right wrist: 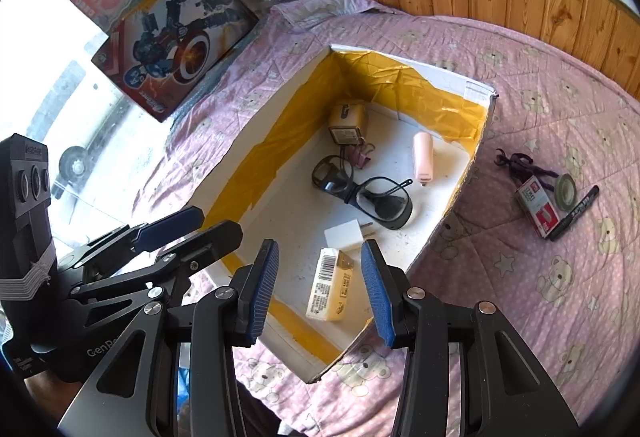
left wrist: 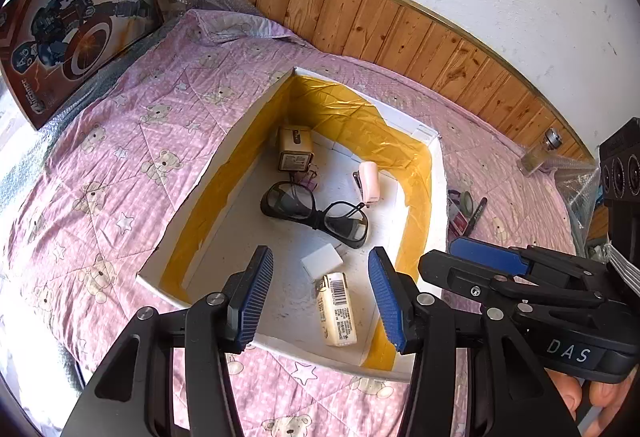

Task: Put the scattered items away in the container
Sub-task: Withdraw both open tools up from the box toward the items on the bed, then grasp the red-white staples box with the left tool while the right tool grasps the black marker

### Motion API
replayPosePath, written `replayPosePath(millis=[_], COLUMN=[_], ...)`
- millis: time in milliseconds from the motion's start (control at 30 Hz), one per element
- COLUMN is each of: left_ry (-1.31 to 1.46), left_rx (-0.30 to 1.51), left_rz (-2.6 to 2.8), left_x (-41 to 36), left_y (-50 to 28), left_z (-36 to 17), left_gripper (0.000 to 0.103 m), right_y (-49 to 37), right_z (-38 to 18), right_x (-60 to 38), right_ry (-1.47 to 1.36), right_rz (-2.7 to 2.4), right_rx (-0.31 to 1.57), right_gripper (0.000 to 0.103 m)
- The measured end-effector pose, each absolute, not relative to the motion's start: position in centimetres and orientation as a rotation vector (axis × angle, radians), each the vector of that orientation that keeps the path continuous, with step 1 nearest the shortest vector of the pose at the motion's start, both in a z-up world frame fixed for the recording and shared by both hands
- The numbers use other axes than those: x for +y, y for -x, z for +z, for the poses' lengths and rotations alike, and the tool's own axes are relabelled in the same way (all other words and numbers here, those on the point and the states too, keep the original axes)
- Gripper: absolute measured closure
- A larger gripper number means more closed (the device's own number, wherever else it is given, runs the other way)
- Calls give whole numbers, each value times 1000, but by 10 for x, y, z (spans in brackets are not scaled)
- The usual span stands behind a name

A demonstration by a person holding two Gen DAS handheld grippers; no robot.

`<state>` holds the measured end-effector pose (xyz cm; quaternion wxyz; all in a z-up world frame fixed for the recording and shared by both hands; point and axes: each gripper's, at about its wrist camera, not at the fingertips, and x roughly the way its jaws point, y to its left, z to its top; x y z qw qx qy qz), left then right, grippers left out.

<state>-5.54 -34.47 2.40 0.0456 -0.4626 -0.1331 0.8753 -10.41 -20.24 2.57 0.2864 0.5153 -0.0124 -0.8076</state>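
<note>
A white box (left wrist: 224, 157) (right wrist: 480, 87) lined with yellow tape sits on the pink bedspread. Inside lie black glasses (left wrist: 316, 213) (right wrist: 364, 193), a pink stapler (left wrist: 370, 181) (right wrist: 423, 157), a tan charger (left wrist: 295, 149), a white plug (right wrist: 346, 233) and a cream barcoded packet (left wrist: 336, 309) (right wrist: 330, 285). On the quilt to the box's right are a red staple box (right wrist: 538, 205), a tape roll (right wrist: 566, 189), a black marker (right wrist: 576, 211) and a purple hair tie (right wrist: 516, 163). My left gripper (left wrist: 320, 301) and right gripper (right wrist: 319, 287) hover open and empty over the box's near end.
Two toy boxes (left wrist: 76, 33) (right wrist: 176, 37) lean at the far left by a bright window. Wood panelling (left wrist: 400, 25) runs behind the bed. A small glass bottle (left wrist: 540, 153) and bubble wrap lie at the right. Bare quilt spreads left of the box.
</note>
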Motion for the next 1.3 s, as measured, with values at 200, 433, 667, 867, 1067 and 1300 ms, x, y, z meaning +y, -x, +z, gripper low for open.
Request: replayPosePath(millis=[200, 433, 667, 867, 1067, 1300], left_ry=[1399, 1385, 1367, 1344, 1333, 1362], left_rx=[-383, -373, -350, -299, -259, -238], left_rz=[2683, 2693, 2661, 2603, 2542, 2468], left_x=[-335, -318, -286, -243, -201, -162], left_y=[45, 36, 32, 40, 56, 84], left_z=[35, 38, 34, 31, 27, 13], left_gripper=[52, 52, 52, 52, 52, 52], right_y=[92, 86, 80, 86, 98, 122], right_z=[32, 32, 21, 7, -12, -31], right_x=[-189, -166, -120, -69, -32, 2], right_ry=[-1355, -1336, -1316, -1334, -1361, -1386], right_rz=[-2165, -2174, -2195, -2234, -2254, -2291], right_rx=[-67, -125, -266, -413, -510, -596], right_gripper=[57, 57, 57, 57, 57, 60])
